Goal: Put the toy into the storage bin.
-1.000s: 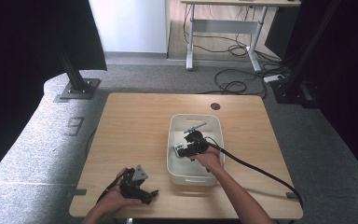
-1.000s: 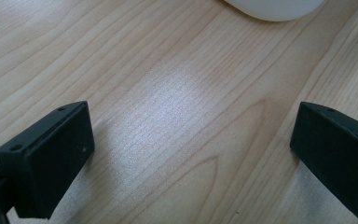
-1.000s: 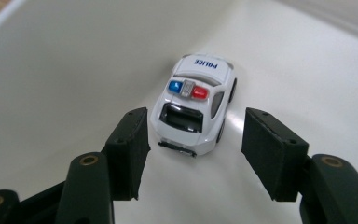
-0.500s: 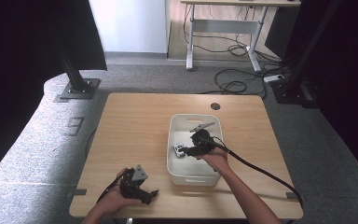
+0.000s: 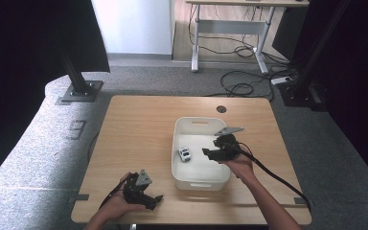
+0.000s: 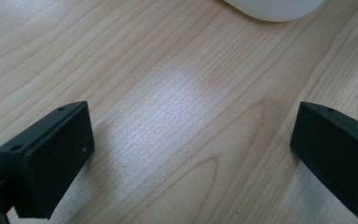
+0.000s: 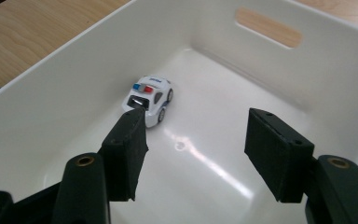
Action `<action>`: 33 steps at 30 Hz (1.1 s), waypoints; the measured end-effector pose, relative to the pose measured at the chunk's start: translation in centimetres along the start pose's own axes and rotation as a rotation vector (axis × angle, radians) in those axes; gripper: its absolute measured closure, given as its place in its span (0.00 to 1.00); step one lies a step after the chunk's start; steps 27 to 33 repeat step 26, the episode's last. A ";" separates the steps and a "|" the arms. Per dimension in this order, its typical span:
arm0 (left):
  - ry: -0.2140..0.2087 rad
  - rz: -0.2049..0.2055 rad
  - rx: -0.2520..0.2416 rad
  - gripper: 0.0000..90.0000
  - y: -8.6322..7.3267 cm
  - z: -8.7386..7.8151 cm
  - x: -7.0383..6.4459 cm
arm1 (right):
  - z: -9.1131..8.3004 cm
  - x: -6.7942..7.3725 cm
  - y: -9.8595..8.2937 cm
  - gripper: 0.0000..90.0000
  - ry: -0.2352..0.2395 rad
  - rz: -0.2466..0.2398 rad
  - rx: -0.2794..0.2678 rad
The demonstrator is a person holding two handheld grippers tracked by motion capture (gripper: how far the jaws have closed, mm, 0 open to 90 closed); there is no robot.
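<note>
White with black windows and a red-and-blue light bar, the toy car (image 7: pixel 149 100) sits on the floor of the bin (image 5: pixel 200 182), close to the bin's left wall and about midway along it, its wheels down and nothing else lying in there with it. The bin is a white plastic tub with handle slots in its short ends, standing on the right half of the counter (image 5: pixel 134 129) nearer the person's edge. The right gripper (image 7: pixel 193 144) hangs inside the bin over its right side, jaws wide apart and empty, pointed down toward the car; one jaw's tip overlaps the car's rear in the right gripper view, but from above the car (image 5: pixel 184 154) lies apart from the right gripper (image 5: pixel 215 152), so I judge it is not touching. Held like that, the gripper looks either just clear of the car or lining up on it, and which cannot be told. The left gripper (image 5: pixel 146 197) rests low at the counter's near-left corner, well apart from the bin, jaws spread with only bare wood between them (image 6: pixel 191 140), seemingly parked out of the way while the other hand works.
</note>
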State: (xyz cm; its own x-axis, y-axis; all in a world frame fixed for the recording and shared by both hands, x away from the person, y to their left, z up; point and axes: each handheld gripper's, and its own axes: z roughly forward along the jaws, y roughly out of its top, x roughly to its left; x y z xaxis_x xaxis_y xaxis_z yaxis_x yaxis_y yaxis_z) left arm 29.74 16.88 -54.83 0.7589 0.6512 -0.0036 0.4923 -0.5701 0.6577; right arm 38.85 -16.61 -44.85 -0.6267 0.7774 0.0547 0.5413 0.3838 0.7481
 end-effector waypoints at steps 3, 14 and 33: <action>0.001 -0.001 0.000 0.00 0.0 0.0 0.0 | -1.2 -0.6 -0.5 0.42 -0.013 0.006 -0.026; 0.001 -0.001 0.001 0.00 0.0 0.0 0.0 | -5.3 -2.9 -3.4 0.43 -0.055 0.032 -0.121; -0.001 -0.001 -0.002 0.00 0.1 0.1 0.0 | -8.4 -6.1 -8.3 0.40 -0.100 0.139 -0.206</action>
